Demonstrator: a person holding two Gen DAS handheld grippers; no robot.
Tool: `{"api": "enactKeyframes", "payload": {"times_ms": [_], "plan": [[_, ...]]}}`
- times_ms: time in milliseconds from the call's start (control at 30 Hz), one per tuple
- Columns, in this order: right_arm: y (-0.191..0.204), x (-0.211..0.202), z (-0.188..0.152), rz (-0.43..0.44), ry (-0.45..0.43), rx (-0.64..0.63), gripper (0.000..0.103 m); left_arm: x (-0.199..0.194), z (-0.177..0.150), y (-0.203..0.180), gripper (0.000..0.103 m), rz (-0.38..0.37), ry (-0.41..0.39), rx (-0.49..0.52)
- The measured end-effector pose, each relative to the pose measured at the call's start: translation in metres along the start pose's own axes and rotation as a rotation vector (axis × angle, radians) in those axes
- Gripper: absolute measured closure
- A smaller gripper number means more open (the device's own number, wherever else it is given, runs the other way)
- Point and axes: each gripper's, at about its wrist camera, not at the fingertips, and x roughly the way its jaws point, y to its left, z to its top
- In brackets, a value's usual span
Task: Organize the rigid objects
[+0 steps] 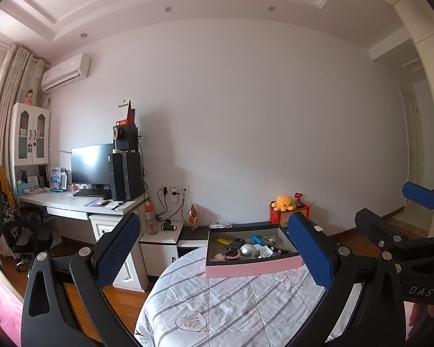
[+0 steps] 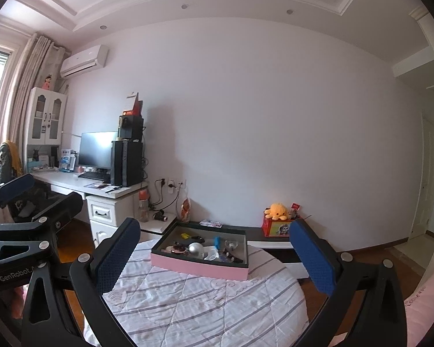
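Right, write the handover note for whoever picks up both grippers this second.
Left gripper: open, holding nothing, raised over the quilted round surface, short of the box.
Right gripper: open, holding nothing, alongside the left and aimed the same way.
Pink-sided box: sits on the far part of the quilt, dark inside, with the small items jumbled together: a silver ball, a yellow piece, a blue piece, and others too small to name.
Done: nothing visibly sorted or lifted out.
Left: everything; probably start with the ball, the clearest pick.
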Motion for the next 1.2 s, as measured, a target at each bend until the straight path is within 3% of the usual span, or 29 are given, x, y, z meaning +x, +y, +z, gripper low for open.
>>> {"api": "enactKeyframes", "payload": {"times_ms": [333, 1200], "plan": [[-0.004, -0.002, -0.003, -0.045, -0.023, 0.006, 0.000, 0.006, -0.001, -0.006, 0.000, -0.001, 0.009, 0.015], [-0.006, 0.008, -0.007, -0.033, 0.000, 0.023, 0.000, 0.009, -0.004, -0.005, 0.000, 0.026, 0.025, 0.031]]}}
